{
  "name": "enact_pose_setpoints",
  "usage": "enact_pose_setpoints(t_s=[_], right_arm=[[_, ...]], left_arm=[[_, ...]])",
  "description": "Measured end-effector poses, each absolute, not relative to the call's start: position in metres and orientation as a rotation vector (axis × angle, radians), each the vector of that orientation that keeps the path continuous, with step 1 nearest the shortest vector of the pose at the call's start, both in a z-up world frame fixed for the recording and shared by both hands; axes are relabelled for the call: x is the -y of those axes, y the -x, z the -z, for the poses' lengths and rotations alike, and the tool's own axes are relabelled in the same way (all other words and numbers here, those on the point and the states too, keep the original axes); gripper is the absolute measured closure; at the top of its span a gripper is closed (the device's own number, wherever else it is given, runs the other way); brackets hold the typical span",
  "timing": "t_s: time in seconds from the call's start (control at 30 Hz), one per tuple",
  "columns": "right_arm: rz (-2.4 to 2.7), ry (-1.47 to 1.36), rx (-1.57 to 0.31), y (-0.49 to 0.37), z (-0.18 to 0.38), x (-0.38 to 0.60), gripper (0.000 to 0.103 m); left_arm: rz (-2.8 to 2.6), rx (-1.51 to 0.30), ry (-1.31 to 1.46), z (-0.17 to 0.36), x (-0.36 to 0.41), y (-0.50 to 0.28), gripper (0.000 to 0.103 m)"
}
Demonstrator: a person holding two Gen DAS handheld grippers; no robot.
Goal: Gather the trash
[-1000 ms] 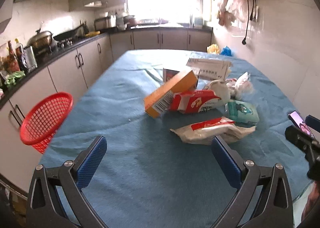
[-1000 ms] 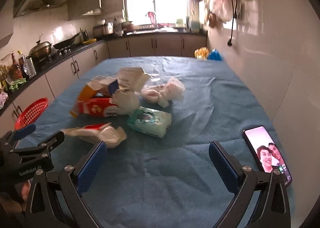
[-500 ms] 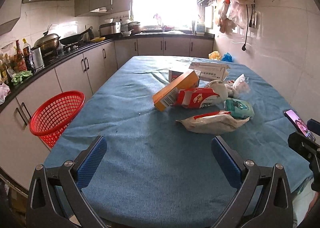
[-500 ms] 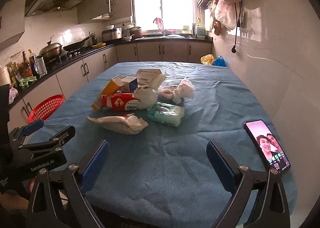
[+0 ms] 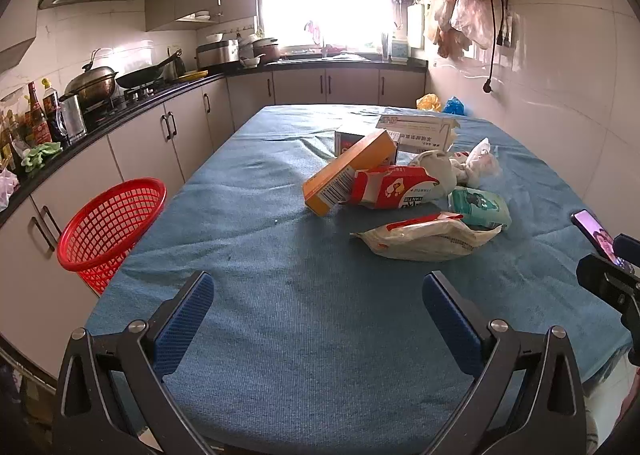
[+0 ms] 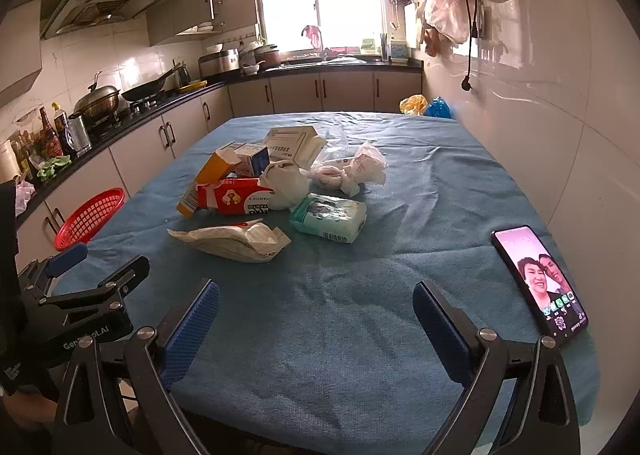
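A heap of trash lies mid-table on the blue cloth: an orange box, a red carton, a white flat wrapper, a green tissue pack, crumpled white bags and a white box. A red mesh basket stands off the table's left edge. My left gripper is open and empty over the near table edge. My right gripper is open and empty, to the right of the left one.
A lit phone lies on the table's right edge near the tiled wall. Kitchen counters with a wok and bottles run along the left. Yellow and blue bags sit at the far right corner.
Both grippers have pulled back and up from the trash heap toward the near table edge. The trash has not moved. Both stay open.
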State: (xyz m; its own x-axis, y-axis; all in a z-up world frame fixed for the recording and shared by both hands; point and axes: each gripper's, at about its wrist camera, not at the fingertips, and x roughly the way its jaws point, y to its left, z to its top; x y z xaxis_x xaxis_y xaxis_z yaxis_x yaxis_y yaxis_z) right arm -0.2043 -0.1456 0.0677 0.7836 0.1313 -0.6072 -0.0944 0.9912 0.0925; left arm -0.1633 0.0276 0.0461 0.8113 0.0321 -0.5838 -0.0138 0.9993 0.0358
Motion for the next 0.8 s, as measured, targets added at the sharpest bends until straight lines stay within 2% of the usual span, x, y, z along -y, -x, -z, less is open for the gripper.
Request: enact_pose_setpoints(t_s=[0.8], right_arm=[[-0.163, -0.101, -0.695, 0.1965, -0.0637, 0.1532, 0.005]], left_arm=[[0.047, -0.643, -0.064, -0.0453, -0.034, 0.1565, 0.0]])
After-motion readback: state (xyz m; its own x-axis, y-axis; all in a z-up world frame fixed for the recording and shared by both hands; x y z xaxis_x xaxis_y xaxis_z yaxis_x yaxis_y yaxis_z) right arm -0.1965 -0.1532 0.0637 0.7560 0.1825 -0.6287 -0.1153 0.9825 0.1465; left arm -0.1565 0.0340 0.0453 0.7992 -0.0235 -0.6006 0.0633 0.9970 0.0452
